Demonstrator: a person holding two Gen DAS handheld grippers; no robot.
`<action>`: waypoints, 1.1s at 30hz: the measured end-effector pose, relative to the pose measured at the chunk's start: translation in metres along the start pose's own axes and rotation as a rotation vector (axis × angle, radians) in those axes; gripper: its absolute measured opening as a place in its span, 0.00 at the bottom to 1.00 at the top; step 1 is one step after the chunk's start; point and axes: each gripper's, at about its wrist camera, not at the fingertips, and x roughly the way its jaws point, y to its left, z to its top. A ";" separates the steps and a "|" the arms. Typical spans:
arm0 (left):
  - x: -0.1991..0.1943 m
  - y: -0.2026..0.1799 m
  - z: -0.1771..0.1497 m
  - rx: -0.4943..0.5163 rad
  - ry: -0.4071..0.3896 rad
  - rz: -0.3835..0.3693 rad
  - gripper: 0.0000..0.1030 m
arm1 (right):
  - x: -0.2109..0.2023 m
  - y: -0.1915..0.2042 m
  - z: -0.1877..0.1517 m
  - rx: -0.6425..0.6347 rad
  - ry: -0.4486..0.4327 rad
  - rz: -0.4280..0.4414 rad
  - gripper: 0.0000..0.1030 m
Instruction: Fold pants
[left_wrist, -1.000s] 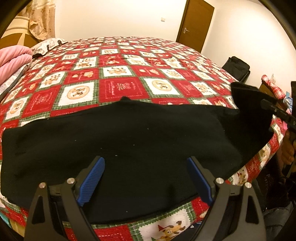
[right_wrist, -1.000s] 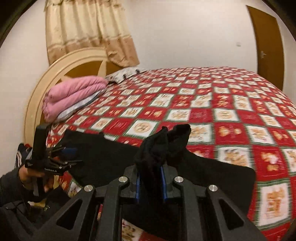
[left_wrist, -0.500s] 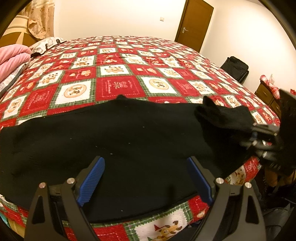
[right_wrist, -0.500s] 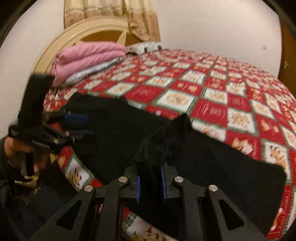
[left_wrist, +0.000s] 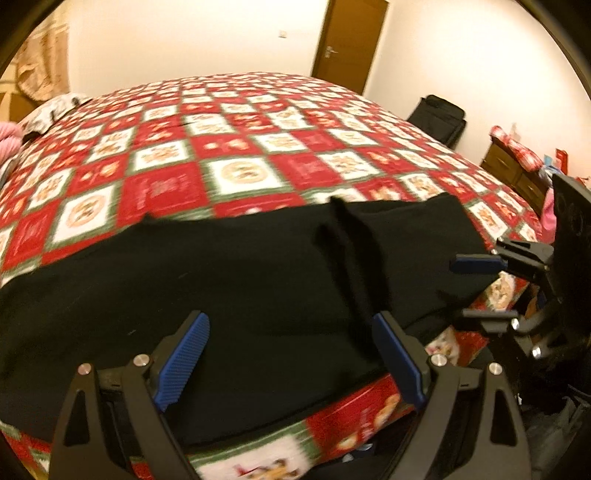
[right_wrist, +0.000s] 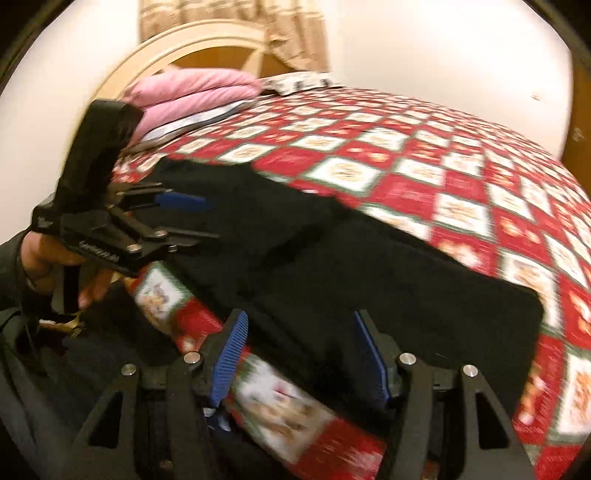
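Observation:
Black pants (left_wrist: 240, 280) lie flat along the near edge of the bed, with one end folded over as a flap (left_wrist: 391, 229) on the right. My left gripper (left_wrist: 290, 325) hovers open over the pants with nothing between its blue pads. In the same view my right gripper (left_wrist: 460, 288) sits at the pants' right end. In the right wrist view the right gripper (right_wrist: 301, 319) has its jaws opening, with no cloth pinched between them, over the pants (right_wrist: 369, 277) at the bed edge. The left gripper (right_wrist: 208, 218), held by a hand (right_wrist: 40, 258), is at the left.
A red, white and green patchwork quilt (left_wrist: 240, 147) covers the bed. Folded pink bedding (right_wrist: 192, 88) lies by the rounded headboard (right_wrist: 221, 33). A black bag (left_wrist: 439, 118), a wooden cabinet (left_wrist: 513, 173) and a brown door (left_wrist: 347, 40) stand beyond the bed.
The right gripper carried the pinched pants end over and down, then opened and let it go; the flap now rests on the pants. The left gripper shifted sideways, still open.

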 end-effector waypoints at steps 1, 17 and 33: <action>0.002 -0.004 0.002 0.006 -0.003 -0.005 0.90 | -0.004 -0.007 -0.003 0.021 -0.003 -0.013 0.58; 0.033 -0.012 0.004 0.012 0.065 0.097 0.90 | -0.015 -0.069 -0.017 0.224 -0.008 -0.110 0.58; 0.010 -0.001 -0.003 0.000 0.041 0.114 0.92 | -0.017 -0.094 0.006 0.272 -0.062 -0.185 0.58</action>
